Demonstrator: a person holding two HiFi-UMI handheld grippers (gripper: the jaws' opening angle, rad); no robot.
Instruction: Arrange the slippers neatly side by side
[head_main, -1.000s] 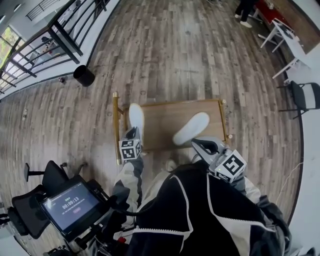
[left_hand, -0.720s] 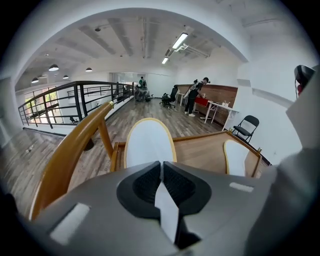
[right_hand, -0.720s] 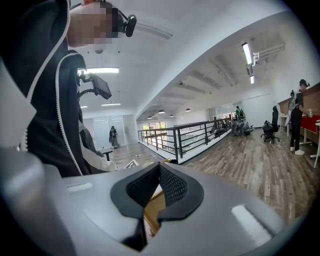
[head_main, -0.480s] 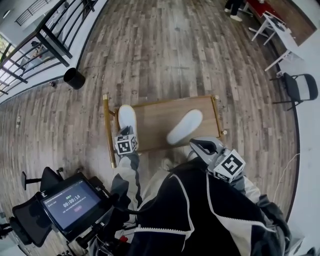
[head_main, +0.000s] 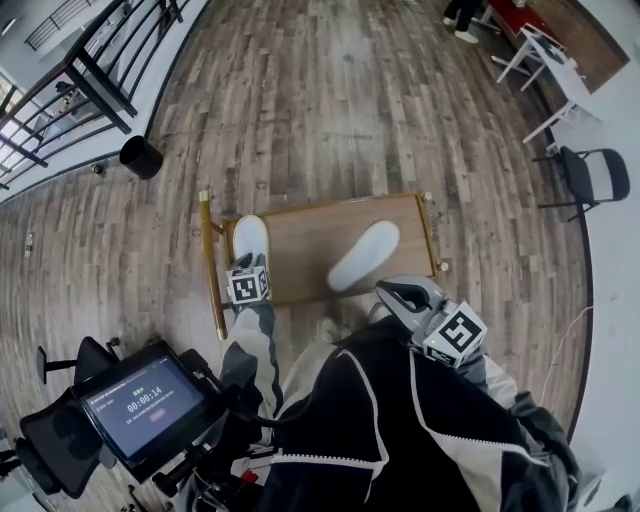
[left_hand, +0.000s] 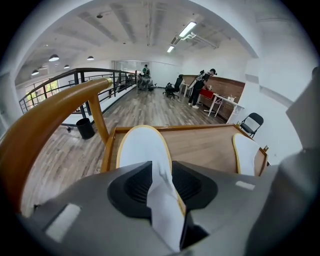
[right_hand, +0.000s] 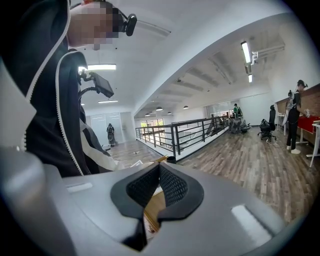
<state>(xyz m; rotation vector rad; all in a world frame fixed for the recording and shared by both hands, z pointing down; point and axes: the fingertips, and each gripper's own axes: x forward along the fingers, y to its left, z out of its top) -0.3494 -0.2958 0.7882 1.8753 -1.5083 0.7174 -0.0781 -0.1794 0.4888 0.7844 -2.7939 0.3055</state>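
We are in an open office loft: plank floor (head_main: 330, 110), black railing (head_main: 98, 92) far left, white table (head_main: 548, 55) and chair (head_main: 590, 178) right

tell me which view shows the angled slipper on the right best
The head view: the angled slipper lies whole on the wooden table, seen from above. The left gripper view catches only part of it, at the right of the picture. The right gripper view does not show it.

Grey-brown plank floor (head_main: 330, 110) covered the open hall. A black railing (head_main: 90, 70) ran along the left edge, a black bin (head_main: 140, 156) near it. A white table (head_main: 545, 60) and black chair (head_main: 592, 178) stood right; strip lights (left_hand: 188, 29) glowed overhead.
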